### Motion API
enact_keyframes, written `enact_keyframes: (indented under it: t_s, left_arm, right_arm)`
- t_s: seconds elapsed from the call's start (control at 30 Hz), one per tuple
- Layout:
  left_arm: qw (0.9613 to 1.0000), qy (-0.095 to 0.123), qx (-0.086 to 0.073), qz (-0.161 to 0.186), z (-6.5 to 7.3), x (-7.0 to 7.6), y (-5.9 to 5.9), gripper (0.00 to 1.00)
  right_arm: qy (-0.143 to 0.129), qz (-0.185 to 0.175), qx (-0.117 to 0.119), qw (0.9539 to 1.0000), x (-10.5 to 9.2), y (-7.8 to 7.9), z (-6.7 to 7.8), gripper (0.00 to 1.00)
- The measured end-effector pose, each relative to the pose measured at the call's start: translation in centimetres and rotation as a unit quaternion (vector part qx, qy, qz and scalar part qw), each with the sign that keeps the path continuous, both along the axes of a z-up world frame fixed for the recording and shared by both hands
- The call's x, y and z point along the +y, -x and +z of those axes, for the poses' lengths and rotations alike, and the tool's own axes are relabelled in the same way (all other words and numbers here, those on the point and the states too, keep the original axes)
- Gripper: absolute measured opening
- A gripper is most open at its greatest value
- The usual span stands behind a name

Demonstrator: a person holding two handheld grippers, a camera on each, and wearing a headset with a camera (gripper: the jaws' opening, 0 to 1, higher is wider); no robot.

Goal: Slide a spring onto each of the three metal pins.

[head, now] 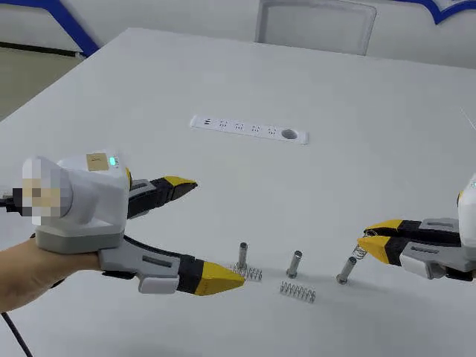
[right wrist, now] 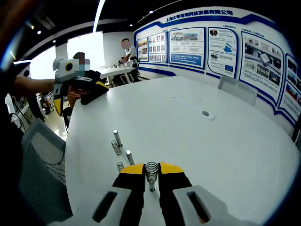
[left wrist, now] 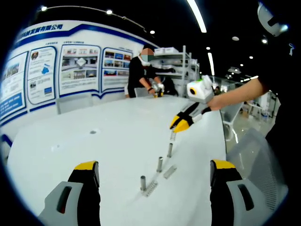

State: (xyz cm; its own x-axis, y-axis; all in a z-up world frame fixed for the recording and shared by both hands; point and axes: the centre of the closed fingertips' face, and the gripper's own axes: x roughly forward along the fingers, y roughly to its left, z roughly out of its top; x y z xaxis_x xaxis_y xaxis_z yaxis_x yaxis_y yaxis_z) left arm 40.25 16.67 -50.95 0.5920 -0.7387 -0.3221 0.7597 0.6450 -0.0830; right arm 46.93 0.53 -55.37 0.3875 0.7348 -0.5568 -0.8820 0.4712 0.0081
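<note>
Three short metal pins stand upright in a row on the white table: left pin (head: 242, 255), middle pin (head: 294, 263), right pin (head: 346, 269). My right gripper (head: 369, 242) is shut on a small spring (head: 360, 251), which hangs at the top of the right pin. In the right gripper view the spring (right wrist: 151, 172) sits between the yellow fingertips above that pin (right wrist: 151, 187). Two loose springs lie on the table, one (head: 250, 272) by the left pin and one (head: 297, 291) in front of the middle pin. My left gripper (head: 204, 232) hovers open, left of the pins, holding nothing.
A white power strip (head: 248, 129) lies flat farther back on the table (head: 149, 89). A chair (head: 316, 22) stands at the far edge. People stand at another table (left wrist: 146, 66) in the background.
</note>
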Motion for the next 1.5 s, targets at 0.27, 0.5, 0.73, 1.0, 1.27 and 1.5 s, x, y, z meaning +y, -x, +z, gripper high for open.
enact_keyframes:
  t_s: [0.27, 0.5, 0.73, 1.0, 1.27, 1.5]
  left_arm:
    - [0.9993, 0.030, -0.006, 0.020, 0.9, 0.3, -0.2, 1.00]
    - [0.9993, 0.029, -0.006, 0.022, 0.9, 0.5, -0.1, 1.00]
    - [0.9989, 0.038, -0.005, 0.026, 1.1, 0.6, 0.0, 0.98]
    - [0.9987, 0.042, -0.002, 0.029, 1.1, 0.6, 0.2, 0.99]
    - [0.9988, 0.040, 0.005, 0.028, 0.9, 0.7, 0.4, 0.98]
    - [0.9987, 0.042, 0.004, 0.029, 1.0, 0.6, 0.3, 0.98]
  right_arm:
    - [0.003, -0.001, 0.007, 1.0000, 0.2, -0.1, -0.7, 0.12]
    - [0.016, -0.003, 0.015, 0.9998, 0.3, -0.3, -1.6, 0.12]
    - [0.027, 0.006, 0.016, 0.9995, 0.5, 0.0, -2.1, 0.12]
    - [0.040, 0.001, 0.011, 0.9991, 0.2, -0.2, -3.2, 0.12]
    - [0.043, -0.001, 0.017, 0.9989, 0.1, 0.0, -3.9, 0.12]
    - [0.051, -0.009, 0.016, 0.9985, -0.1, -0.2, -4.9, 0.12]
